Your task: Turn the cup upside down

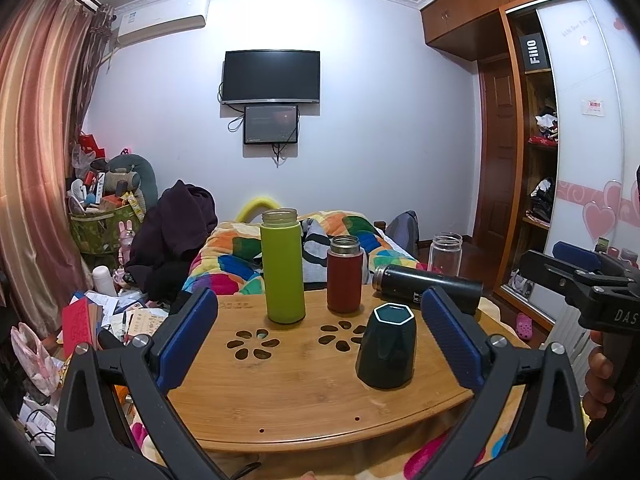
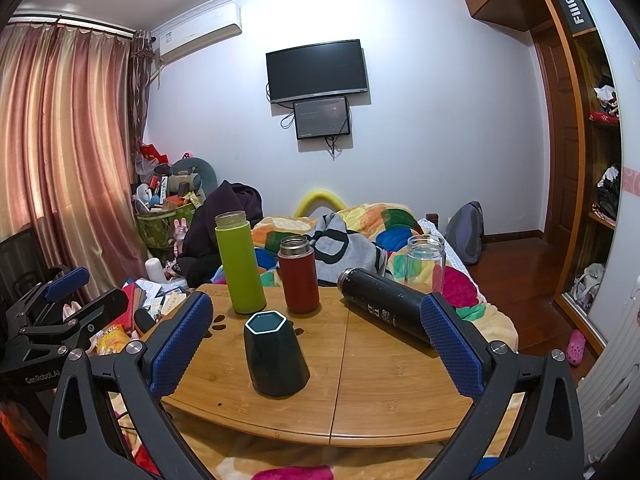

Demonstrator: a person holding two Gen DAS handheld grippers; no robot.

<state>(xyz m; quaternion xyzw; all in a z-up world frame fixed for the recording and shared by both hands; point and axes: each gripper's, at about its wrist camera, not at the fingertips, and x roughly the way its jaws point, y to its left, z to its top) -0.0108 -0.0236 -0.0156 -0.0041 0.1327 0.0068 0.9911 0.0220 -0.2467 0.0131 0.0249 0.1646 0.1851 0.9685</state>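
A dark green hexagonal cup [image 1: 387, 350] stands mouth down on the bamboo lap table [image 1: 296, 392], its white-rimmed base facing up. It also shows in the right wrist view [image 2: 276, 354]. My left gripper [image 1: 320, 340] is open and empty, hovering near the table's front edge, with the cup just inside its right finger. My right gripper [image 2: 320, 344] is open and empty, with the cup left of centre between its fingers. Neither touches the cup. The right gripper shows at the right edge of the left wrist view [image 1: 576, 276].
A tall green bottle [image 1: 282, 266], a red flask [image 1: 345, 274] and a clear glass jar [image 1: 445, 252] stand behind the cup. A black flask [image 1: 428, 286] lies on its side at back right. The table sits on a bed with a colourful quilt [image 1: 236, 256]. Clutter fills the floor to the left.
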